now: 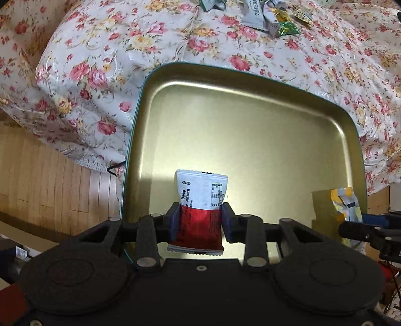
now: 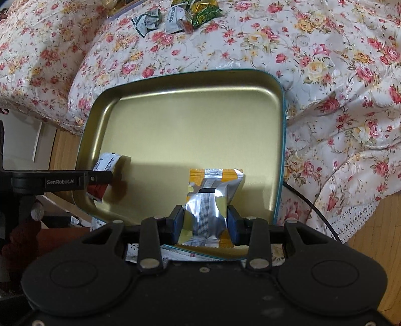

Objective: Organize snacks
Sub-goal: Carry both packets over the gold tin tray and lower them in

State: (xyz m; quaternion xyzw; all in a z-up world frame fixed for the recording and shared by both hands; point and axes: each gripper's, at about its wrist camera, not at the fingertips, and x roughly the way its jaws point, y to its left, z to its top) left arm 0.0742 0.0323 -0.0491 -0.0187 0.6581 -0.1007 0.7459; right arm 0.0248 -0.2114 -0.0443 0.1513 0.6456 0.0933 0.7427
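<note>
So here's where I'm at: my left gripper [image 1: 200, 219] has its jaws clamped on a red and white snack packet [image 1: 199, 200], blue pads pressing both long sides, and the packet sits over the near left part of the gold tray [image 1: 250, 120]. I can't tell if its bottom edge is touching the tray floor or just hanging above it.

My right gripper [image 2: 205, 224] is pinching a yellow and silver snack packet [image 2: 213, 200] the same way, jaws narrow around its crumpled middle, over the near right part of the same tray [image 2: 190, 125]. From the right wrist view I can see the left gripper [image 2: 100, 178] off to the left with the red and white packet [image 2: 105, 173] poking out near the tray's left wall. From the left wrist view the yellow packet [image 1: 347, 208] shows at the tray's right edge, next to the right gripper [image 1: 363, 229].

The tray has a teal outer rim and rests on a floral cover [image 1: 105, 75] over what looks like a bed, not a bench. A pile of loose snacks [image 2: 180, 15] lies on the cover at the far side, well apart from the tray: green, white and yellowish wrappers. Wood floor [image 1: 50, 170] shows at the left.
</note>
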